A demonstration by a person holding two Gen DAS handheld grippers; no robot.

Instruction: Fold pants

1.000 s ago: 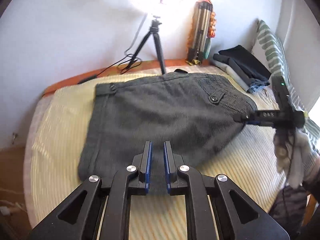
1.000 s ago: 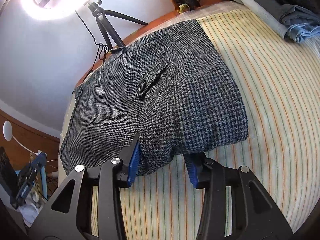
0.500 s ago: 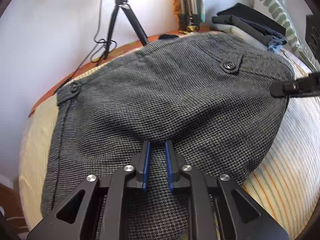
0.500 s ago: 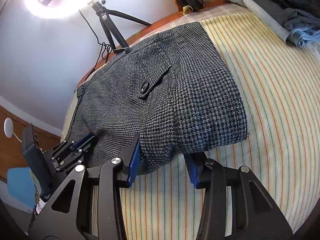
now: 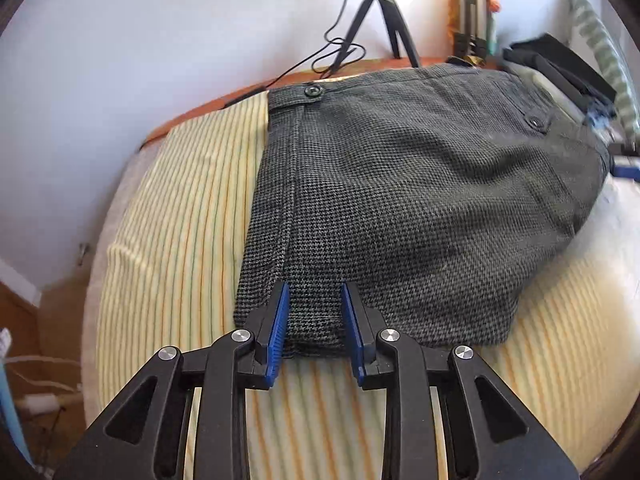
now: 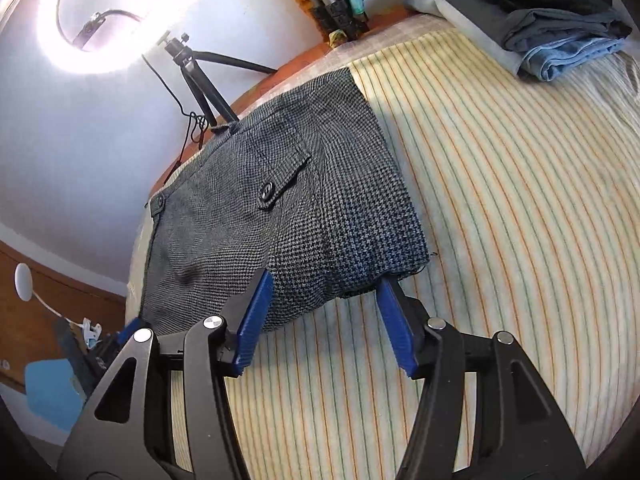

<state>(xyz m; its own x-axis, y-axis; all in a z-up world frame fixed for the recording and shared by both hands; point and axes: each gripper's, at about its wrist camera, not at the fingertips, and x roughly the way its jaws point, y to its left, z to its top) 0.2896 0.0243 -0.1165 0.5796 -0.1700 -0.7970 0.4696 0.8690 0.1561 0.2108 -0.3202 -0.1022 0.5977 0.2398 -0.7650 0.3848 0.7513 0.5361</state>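
Note:
The grey houndstooth pants (image 5: 420, 200) lie folded into a thick bundle on the striped bed, waistband button toward the wall. They also show in the right wrist view (image 6: 288, 220). My left gripper (image 5: 314, 300) is open, its blue pads either side of the bundle's near left corner. My right gripper (image 6: 324, 284) is open, its jaws straddling the bundle's near edge at the other end. A tip of the right gripper (image 5: 624, 160) shows at the far right of the left wrist view.
The striped bed sheet (image 6: 500, 200) spreads to the right. A stack of folded clothes (image 6: 540, 24) sits by the headboard, also seen in the left wrist view (image 5: 560, 68). A ring-light tripod (image 5: 380, 12) stands behind the bed. A striped pillow (image 5: 600, 40) lies far right.
My left gripper has opened and drawn back to the bundle's near left corner. My right gripper has opened wider at its edge.

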